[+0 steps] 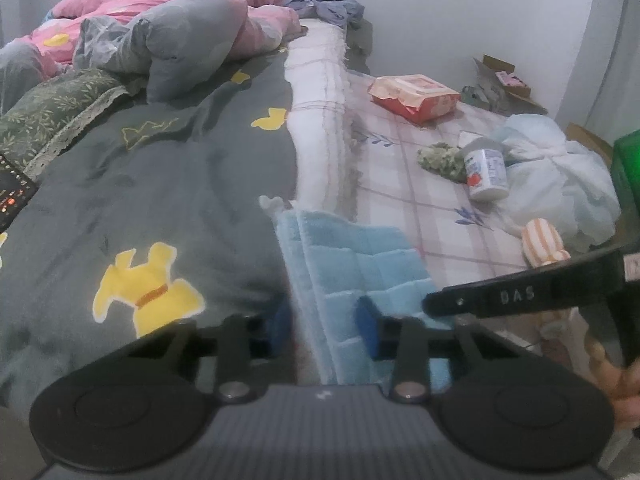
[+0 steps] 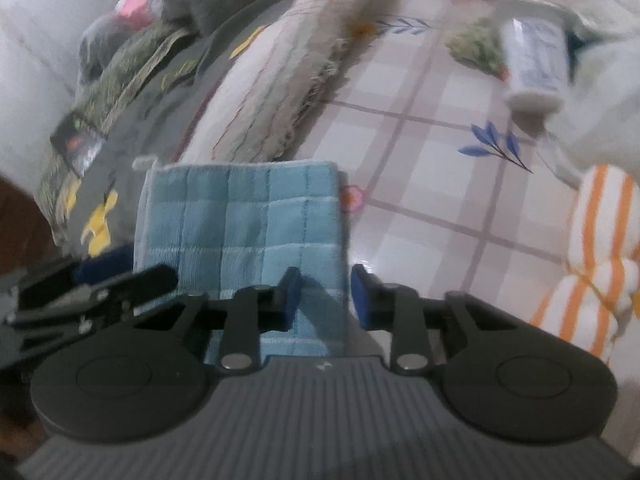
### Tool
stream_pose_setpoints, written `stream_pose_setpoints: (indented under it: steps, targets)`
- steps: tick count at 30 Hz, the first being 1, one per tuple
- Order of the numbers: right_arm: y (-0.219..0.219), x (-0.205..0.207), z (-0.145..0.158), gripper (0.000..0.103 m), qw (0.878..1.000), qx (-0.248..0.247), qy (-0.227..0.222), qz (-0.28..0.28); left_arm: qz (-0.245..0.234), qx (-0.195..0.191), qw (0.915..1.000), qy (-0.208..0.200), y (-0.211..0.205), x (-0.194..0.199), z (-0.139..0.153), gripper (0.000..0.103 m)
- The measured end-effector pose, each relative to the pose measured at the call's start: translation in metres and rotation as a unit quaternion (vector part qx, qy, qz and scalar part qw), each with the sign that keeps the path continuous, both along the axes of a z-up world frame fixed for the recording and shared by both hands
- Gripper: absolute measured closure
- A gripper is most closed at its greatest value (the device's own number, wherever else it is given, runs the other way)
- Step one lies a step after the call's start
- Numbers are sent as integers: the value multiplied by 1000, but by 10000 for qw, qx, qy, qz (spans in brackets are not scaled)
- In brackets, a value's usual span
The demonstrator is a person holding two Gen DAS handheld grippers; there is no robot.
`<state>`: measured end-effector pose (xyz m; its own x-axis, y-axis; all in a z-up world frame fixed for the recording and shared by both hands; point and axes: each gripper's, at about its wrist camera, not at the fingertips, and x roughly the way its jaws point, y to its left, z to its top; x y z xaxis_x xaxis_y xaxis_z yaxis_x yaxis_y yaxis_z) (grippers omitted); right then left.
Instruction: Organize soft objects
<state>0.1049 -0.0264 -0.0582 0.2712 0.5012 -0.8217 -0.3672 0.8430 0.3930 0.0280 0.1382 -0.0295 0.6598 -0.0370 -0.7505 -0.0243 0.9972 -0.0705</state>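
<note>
Currently the folded blue towel [image 2: 240, 224] lies on the bed [image 2: 420, 184]. Left gripper [image 1: 324, 330] and right gripper [image 2: 322, 296] each straddle a near corner, jaws narrowed; pad contact unclear. Risk: thin bite, layers slipping and unfolding.

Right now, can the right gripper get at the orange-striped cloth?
Probably yes. The orange-striped cloth lies uncovered on the bed just right of the right gripper, nothing between; but that gripper sits at the blue towel edge.

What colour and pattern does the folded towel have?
The towel is light blue with a check of squares; the right wrist view shows it best.
</note>
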Motion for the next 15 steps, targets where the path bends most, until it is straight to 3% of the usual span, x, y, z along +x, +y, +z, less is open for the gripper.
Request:
stream_pose_setpoints:
  steps: [4, 15]
  targets:
    - [-1, -1, -1, 98, 10000, -33, -39, 28, -112, -94, 9999, -19, -3, -2, 5, 80]
    - [-73, -25, 12, 100, 9992, -189, 33, -337, -776, -761, 9933, 404, -47, -4, -15, 81]
